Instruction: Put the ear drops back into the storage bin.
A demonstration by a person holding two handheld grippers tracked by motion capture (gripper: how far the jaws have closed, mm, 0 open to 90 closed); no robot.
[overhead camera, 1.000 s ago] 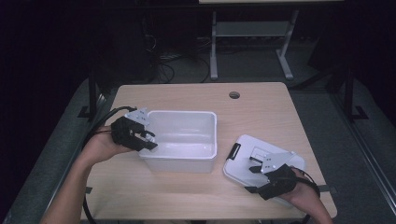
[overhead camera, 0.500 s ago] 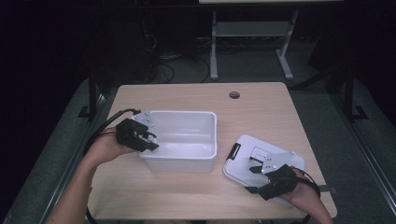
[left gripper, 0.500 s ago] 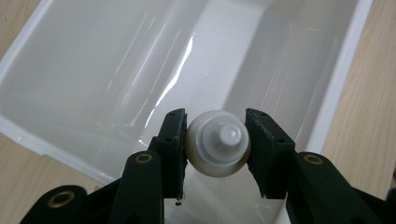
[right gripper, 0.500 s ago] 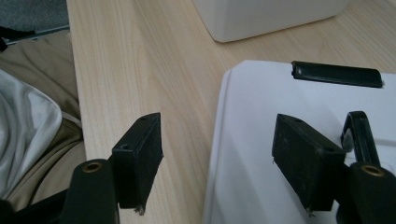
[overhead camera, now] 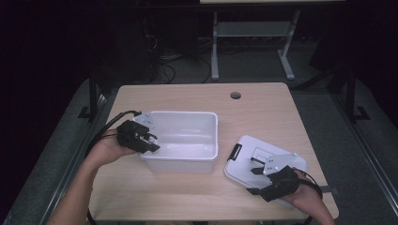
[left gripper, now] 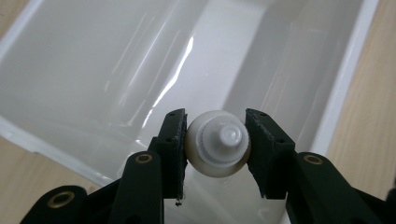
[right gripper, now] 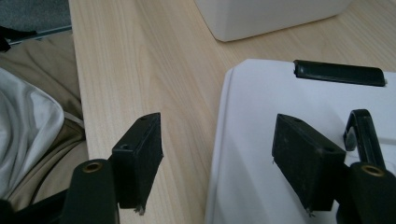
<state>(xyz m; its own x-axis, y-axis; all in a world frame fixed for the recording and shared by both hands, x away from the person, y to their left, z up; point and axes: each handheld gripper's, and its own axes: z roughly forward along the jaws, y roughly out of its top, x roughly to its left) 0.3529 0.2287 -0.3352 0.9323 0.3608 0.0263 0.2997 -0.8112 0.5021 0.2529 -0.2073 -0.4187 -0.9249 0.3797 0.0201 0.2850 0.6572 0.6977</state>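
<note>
My left gripper (overhead camera: 149,140) hangs over the left rim of a white plastic bin (overhead camera: 180,161). In the left gripper view it (left gripper: 215,117) is shut on a small white round bottle (left gripper: 218,145), seen cap-end on, above the bin's bare inside (left gripper: 93,70). A white lid (overhead camera: 248,154) with a black handle (overhead camera: 234,151) lies flat on the table, right of the bin. My right gripper (overhead camera: 256,169) rests at the lid's near side. In the right gripper view it (right gripper: 215,126) stands open, its jaws either side of the lid's edge (right gripper: 280,93), not pressing on it.
The wooden table (overhead camera: 263,112) has a round cable hole (overhead camera: 235,95) at the back. The bin's corner (right gripper: 261,14) shows beyond the lid, and the table's near edge (right gripper: 79,93) with the person's clothing lies to the left there. Dark floor surrounds the table.
My left gripper, still holding the bottle, has shifted slightly nearer along the bin's left rim. The right gripper has stayed where it was.
</note>
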